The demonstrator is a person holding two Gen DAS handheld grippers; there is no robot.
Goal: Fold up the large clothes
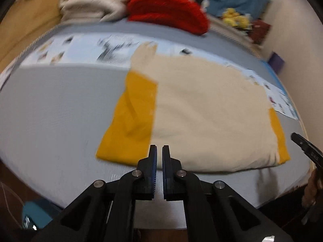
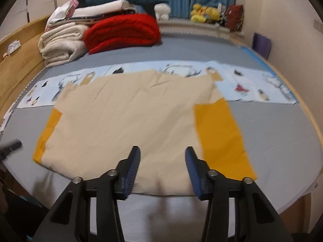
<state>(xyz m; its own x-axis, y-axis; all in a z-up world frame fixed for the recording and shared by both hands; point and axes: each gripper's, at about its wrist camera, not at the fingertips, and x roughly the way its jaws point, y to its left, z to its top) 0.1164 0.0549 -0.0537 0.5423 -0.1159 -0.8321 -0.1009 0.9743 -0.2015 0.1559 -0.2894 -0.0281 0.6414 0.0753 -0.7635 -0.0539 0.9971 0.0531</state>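
Note:
A large cream garment with mustard-yellow side panels (image 1: 201, 111) lies flat, folded into a rectangle, on the grey bed (image 1: 50, 111). My left gripper (image 1: 159, 147) hovers above the garment's near edge, where the yellow panel meets the cream, with its jaws shut on nothing. In the right wrist view the same garment (image 2: 131, 121) spreads across the bed. My right gripper (image 2: 162, 149) stands open above its near edge, apart from the cloth. Each gripper shows at the edge of the other's view: the right gripper (image 1: 306, 145) and the left gripper (image 2: 10, 146).
A pale blue patterned cloth strip (image 2: 252, 84) runs across the bed behind the garment. Farther back lie a folded red blanket (image 2: 123, 32) and a stack of cream bedding (image 2: 60, 44). A wooden bed frame (image 2: 20, 60) is on the left, plush toys (image 2: 203, 12) sit by the curtain, and a wall is on the right.

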